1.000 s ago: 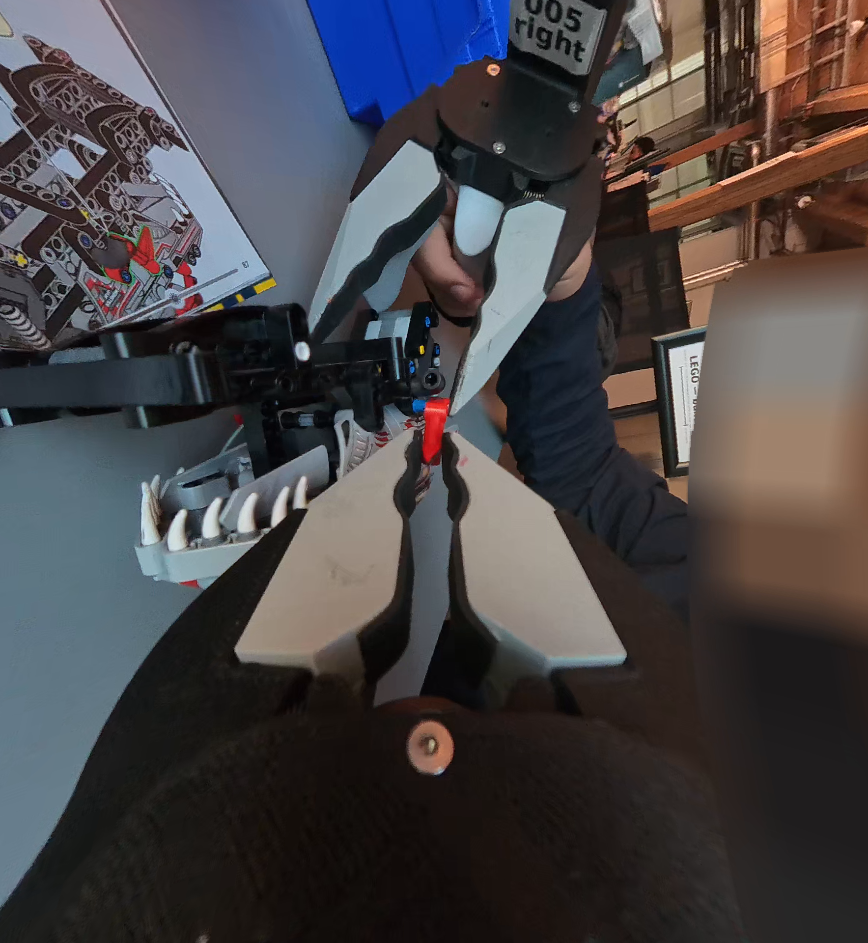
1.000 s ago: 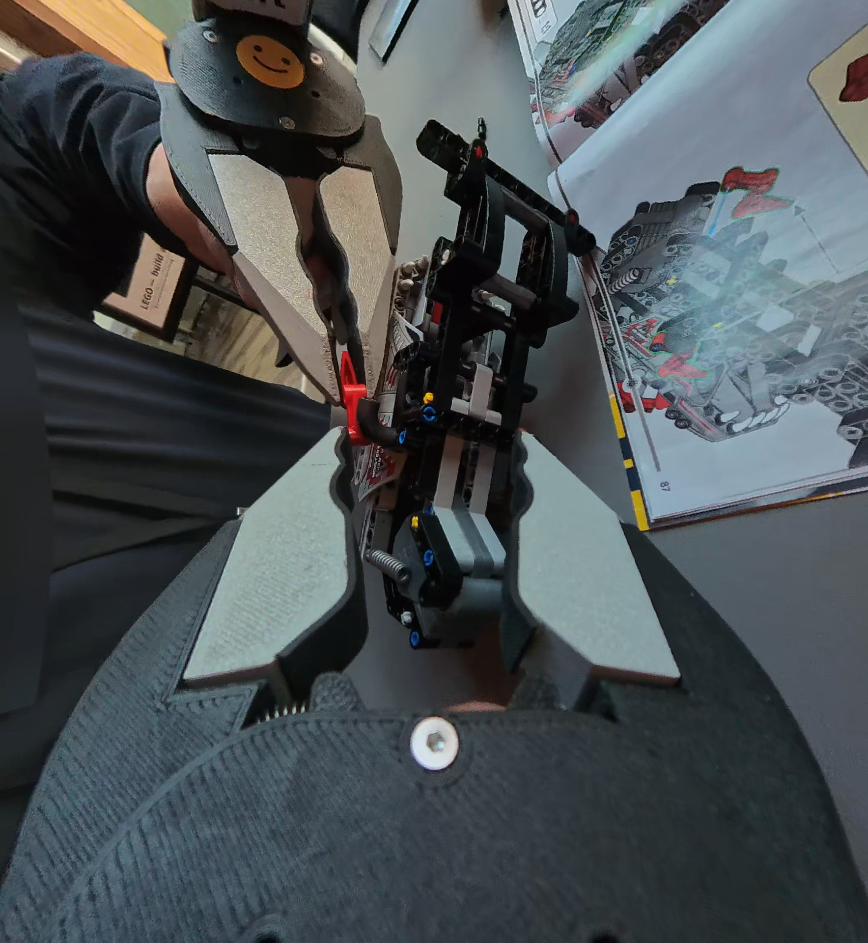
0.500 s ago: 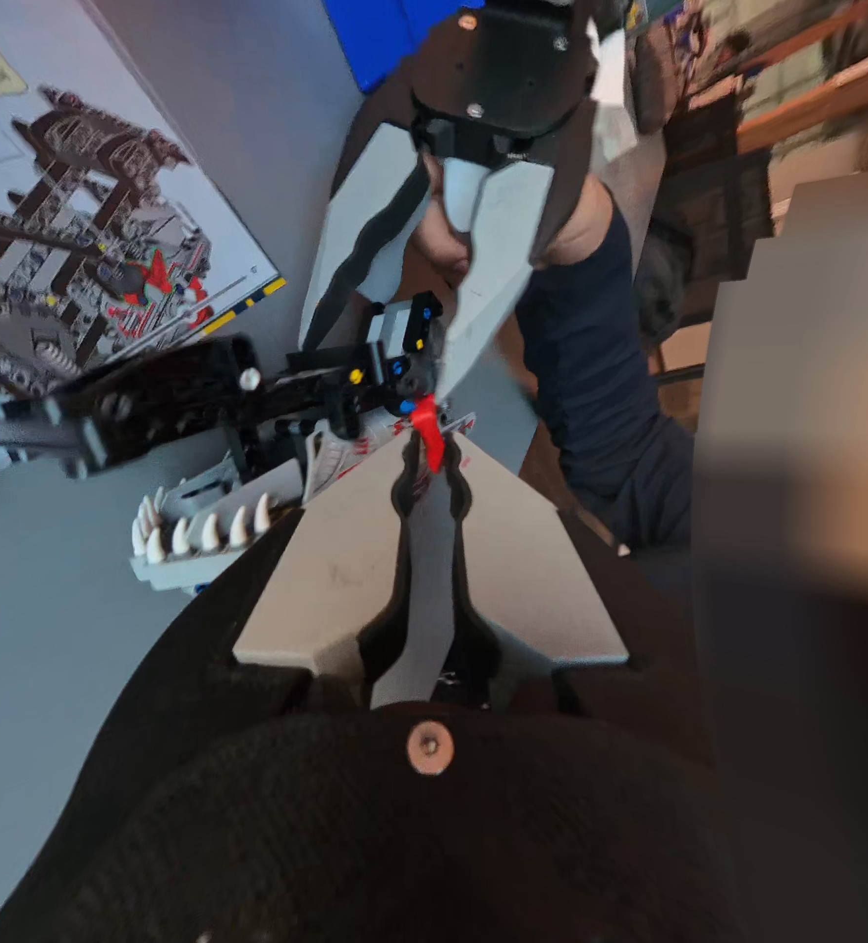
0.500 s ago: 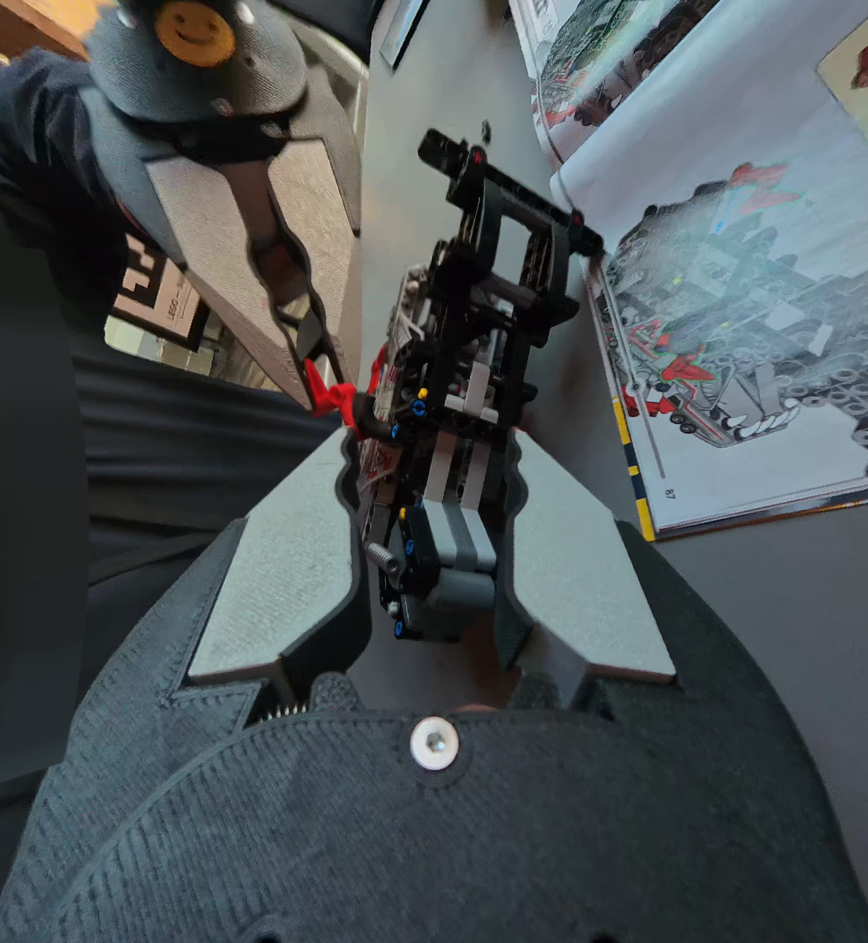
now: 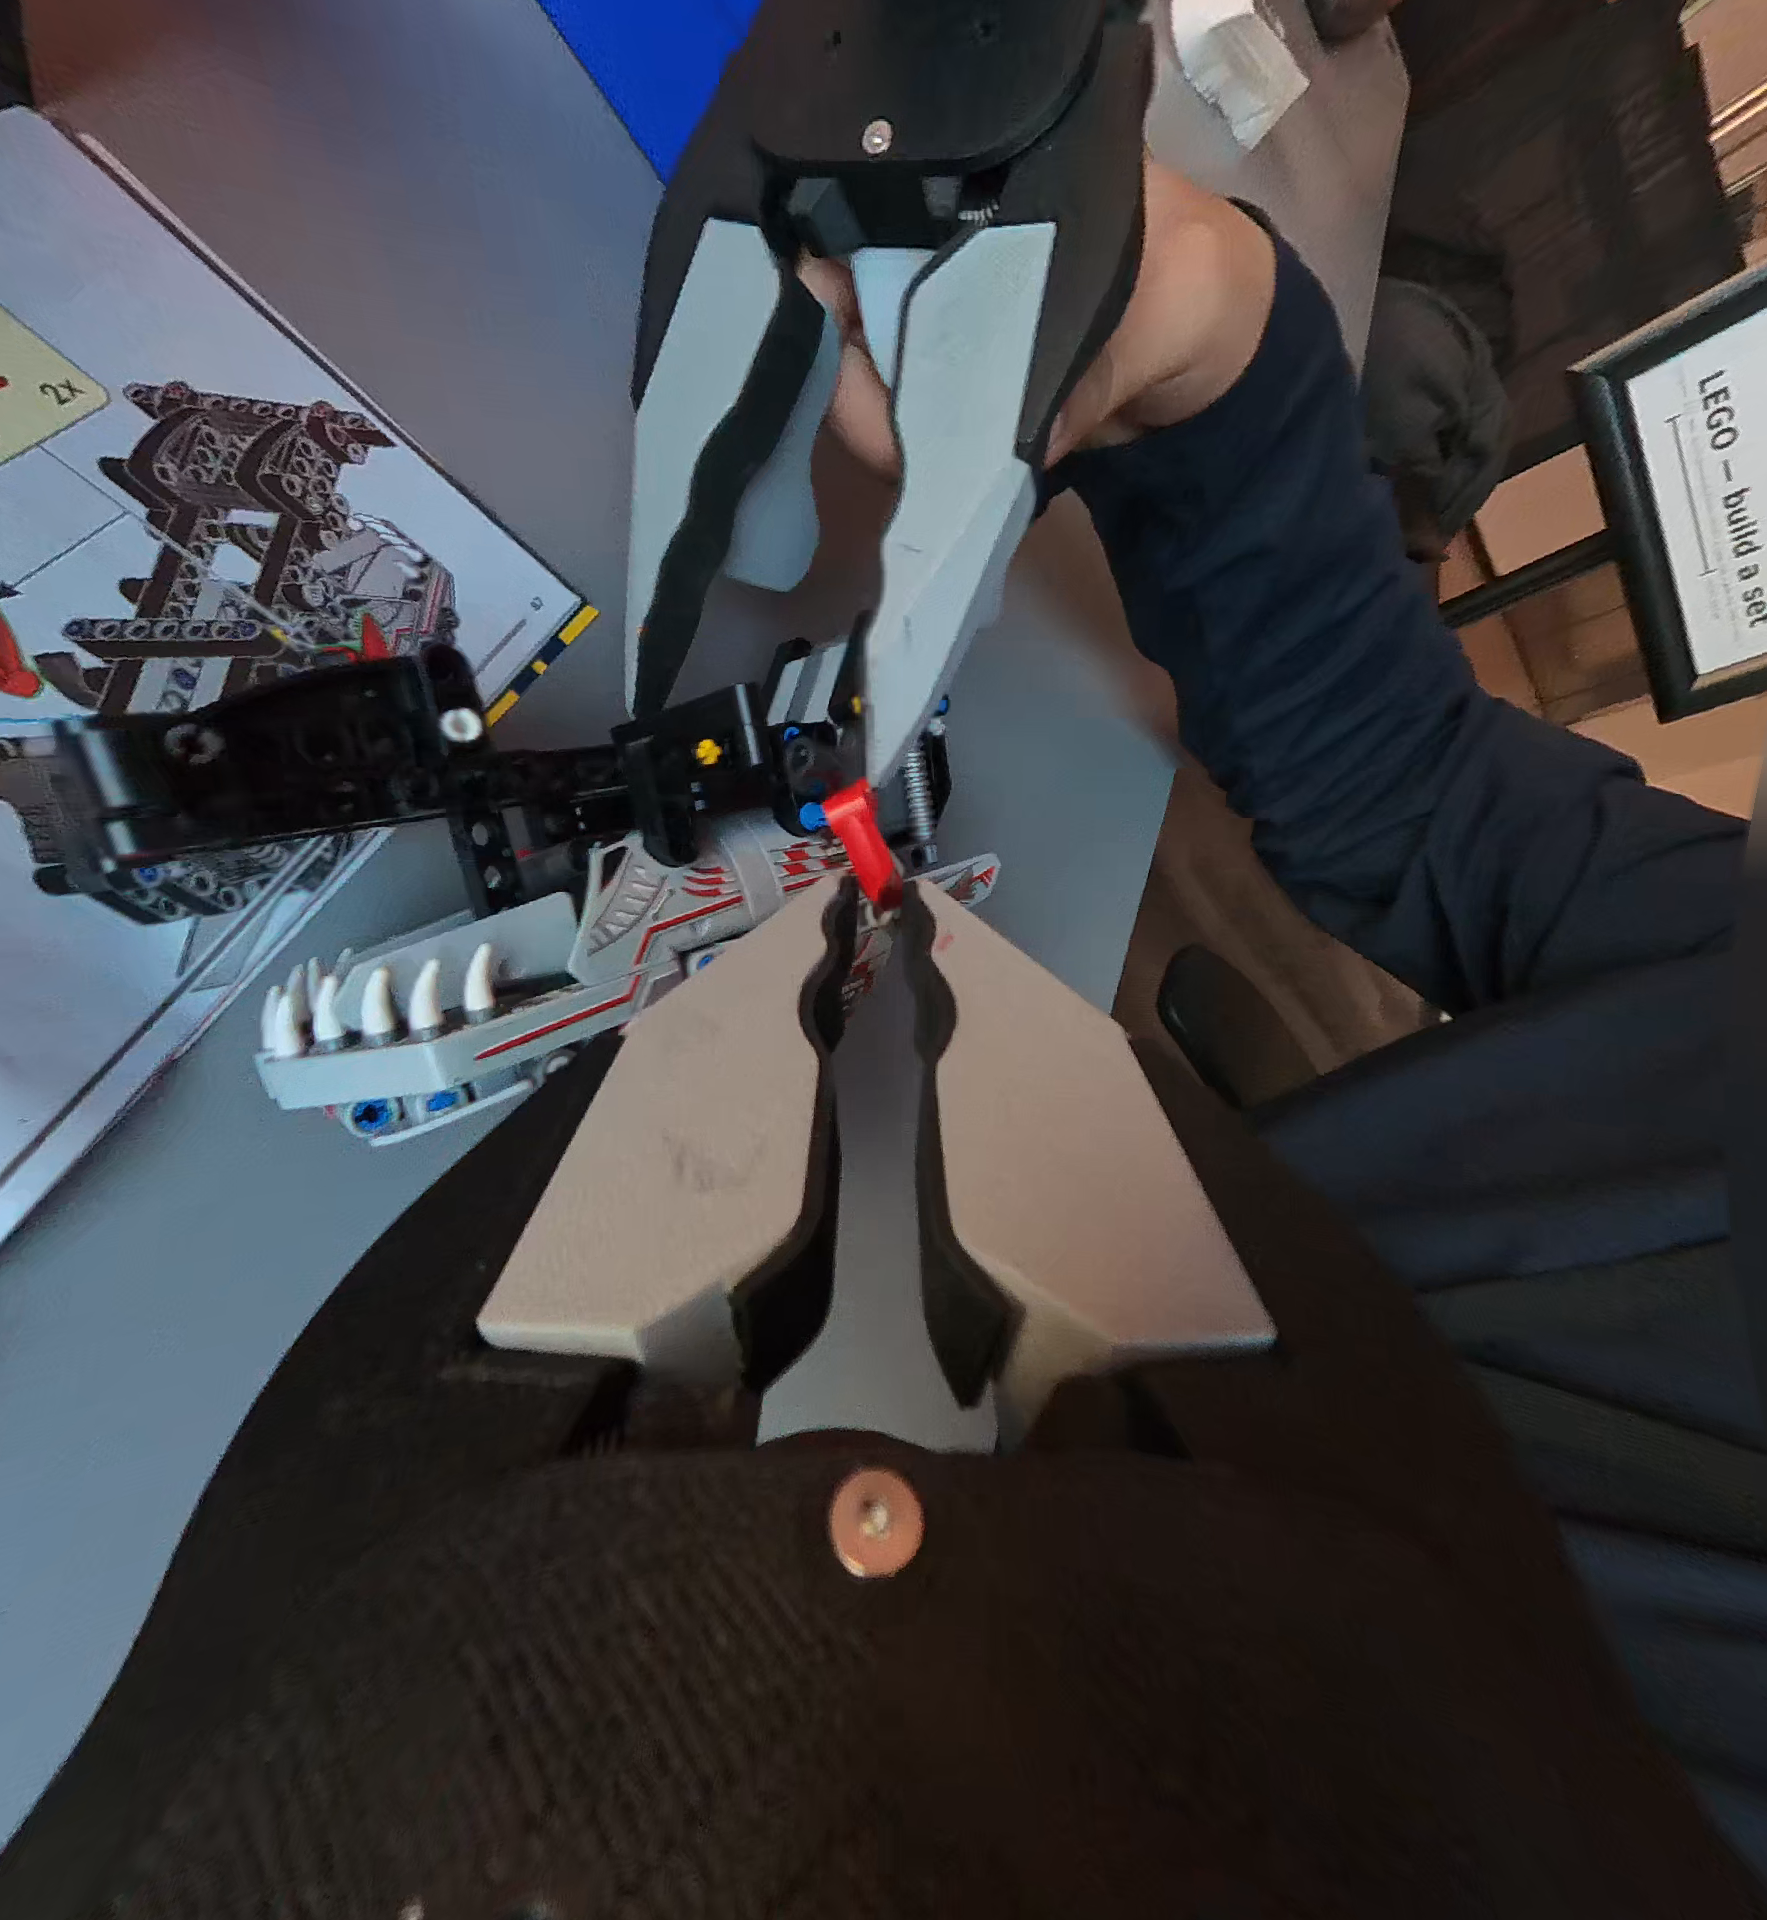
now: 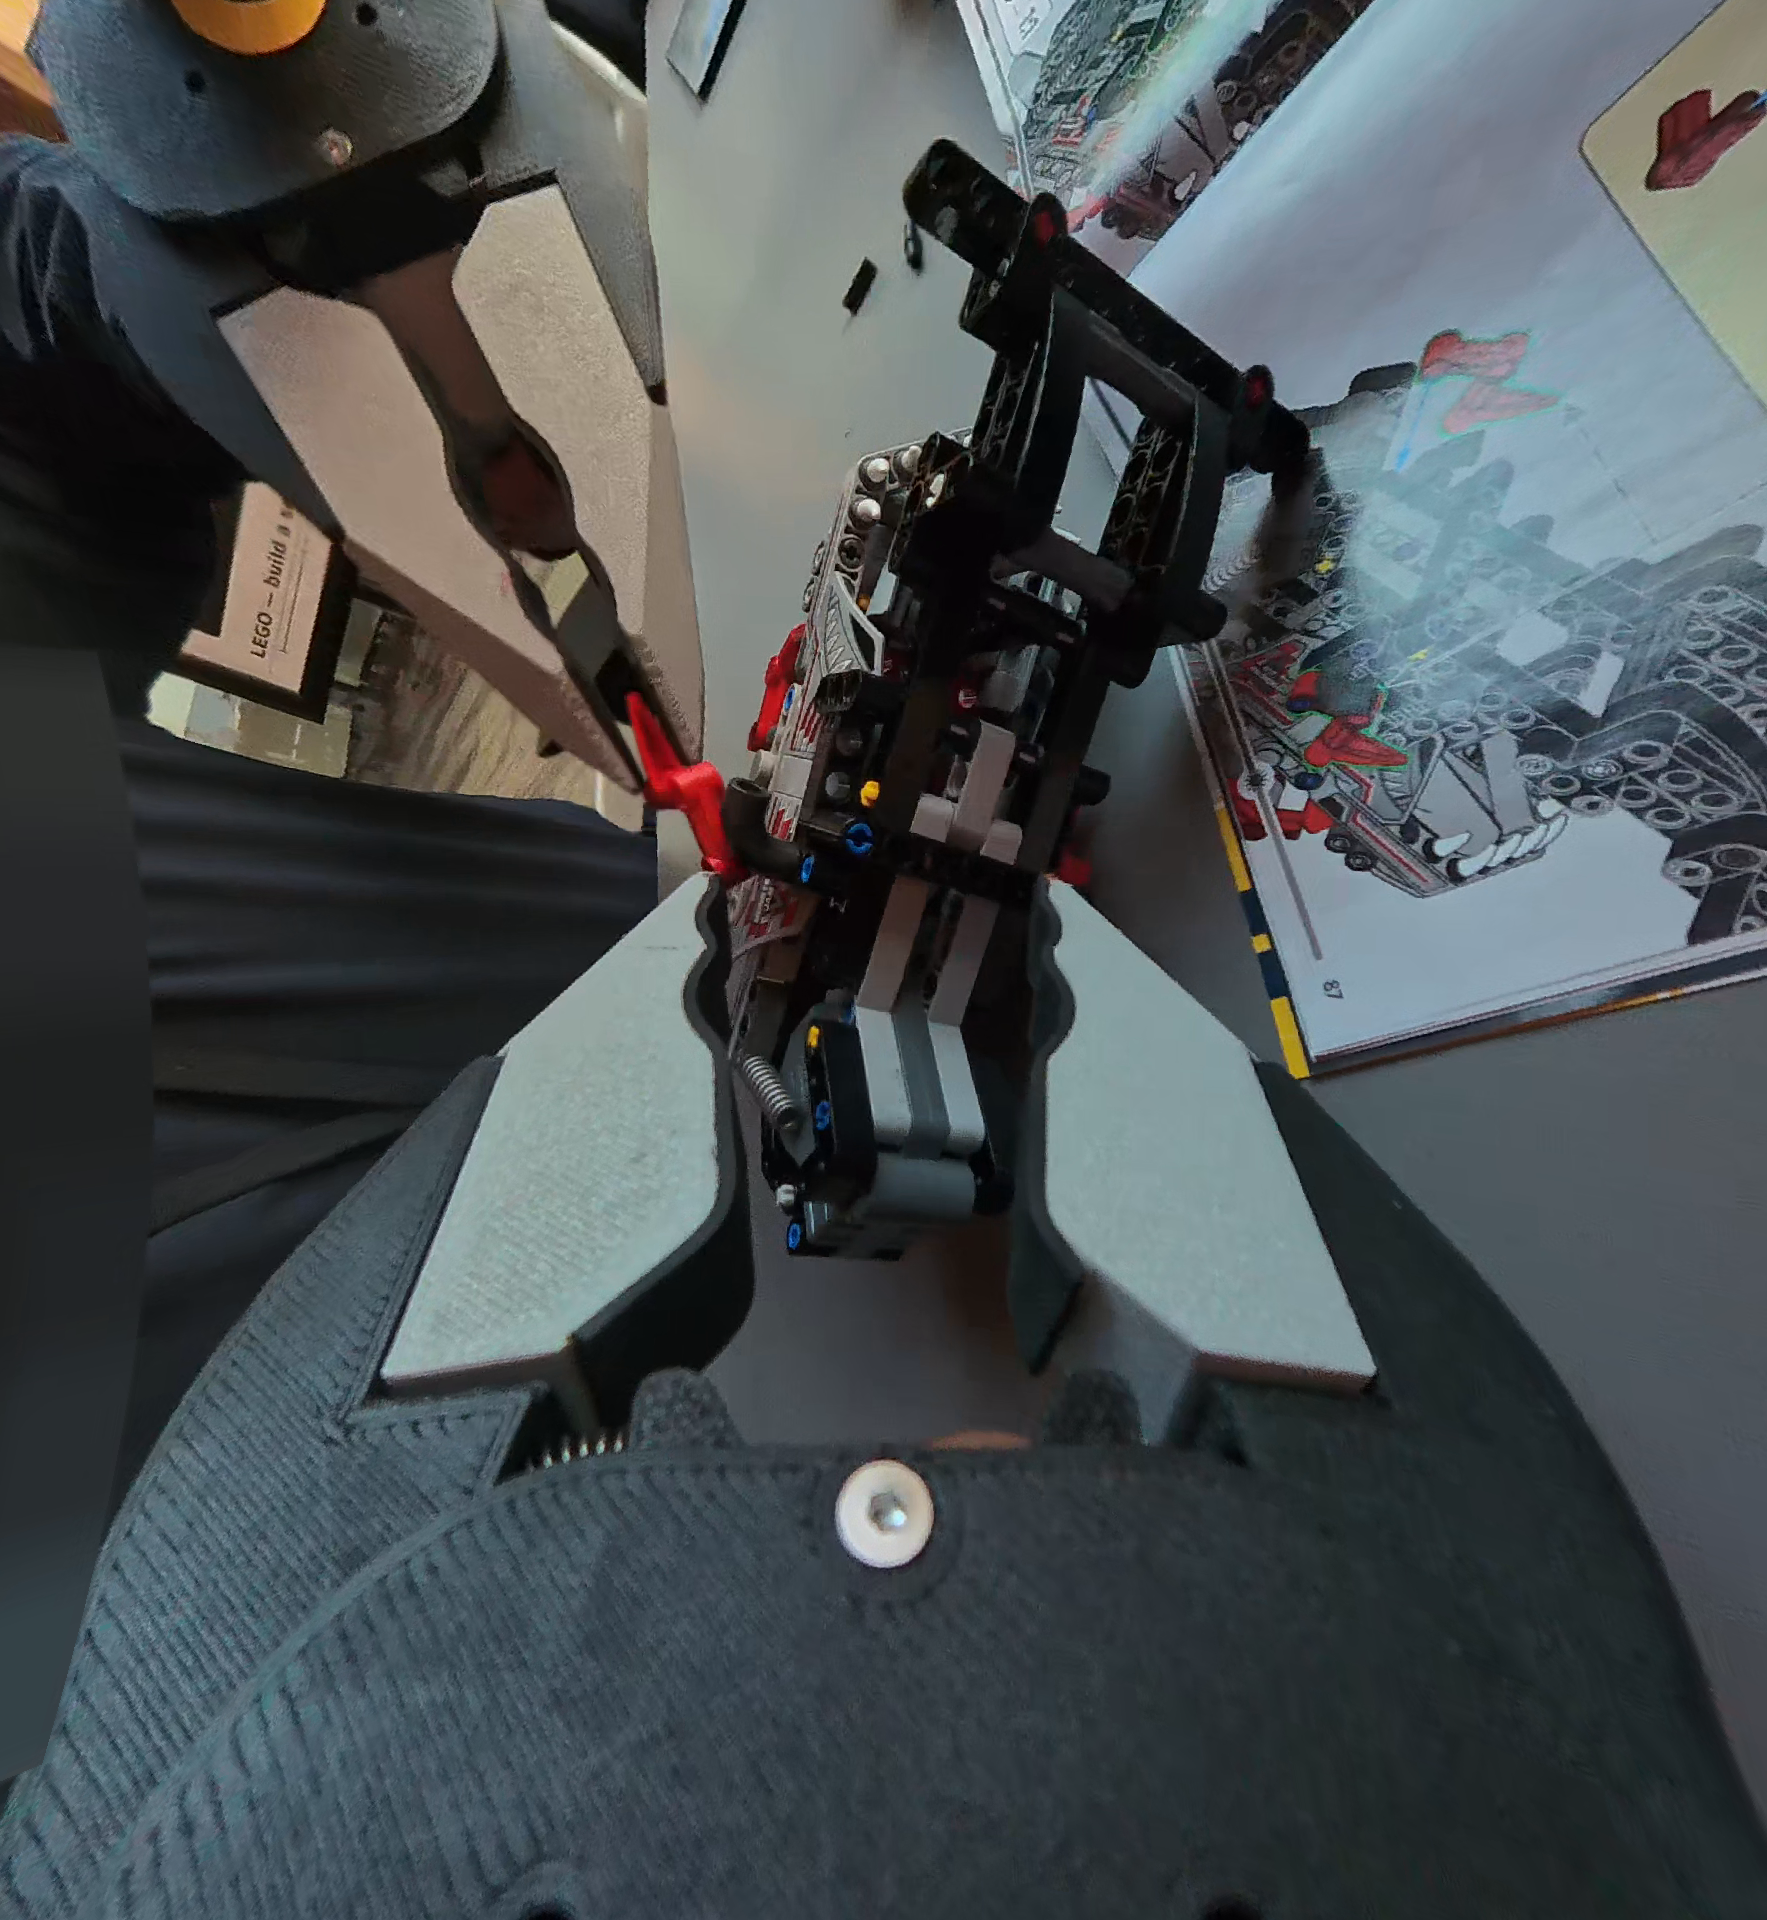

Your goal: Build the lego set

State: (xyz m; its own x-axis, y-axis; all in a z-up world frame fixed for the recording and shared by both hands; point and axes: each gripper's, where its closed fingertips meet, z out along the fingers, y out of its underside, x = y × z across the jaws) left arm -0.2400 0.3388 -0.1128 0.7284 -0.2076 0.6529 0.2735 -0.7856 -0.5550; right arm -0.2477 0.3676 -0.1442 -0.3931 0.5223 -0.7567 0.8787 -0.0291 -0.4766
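My right gripper (image 6: 879,920) is shut on the rear end of the black and grey lego model (image 6: 972,727) and holds it tilted above the grey table (image 6: 806,312). The model (image 5: 567,821) shows a toothed grey jaw (image 5: 411,1023) in the left wrist view. My left gripper (image 5: 874,902) is shut on the end of a small red piece (image 5: 863,842). The piece's other end sits against a blue pin and black elbow on the model's side. In the right wrist view the left gripper (image 6: 640,743) pinches the red piece (image 6: 681,784) at its very tips.
An open instruction booklet (image 6: 1544,644) lies on the table beside the model; it also shows in the left wrist view (image 5: 131,540). A small black part (image 6: 858,286) lies farther back on the table. A framed sign (image 5: 1731,499) and a person's dark sleeve (image 5: 1274,623) are to the right.
My left gripper has swung round with the red piece, which now leans over at the tips and stays at the model's blue pin. My right gripper has kept its hold and tilted the model slightly.
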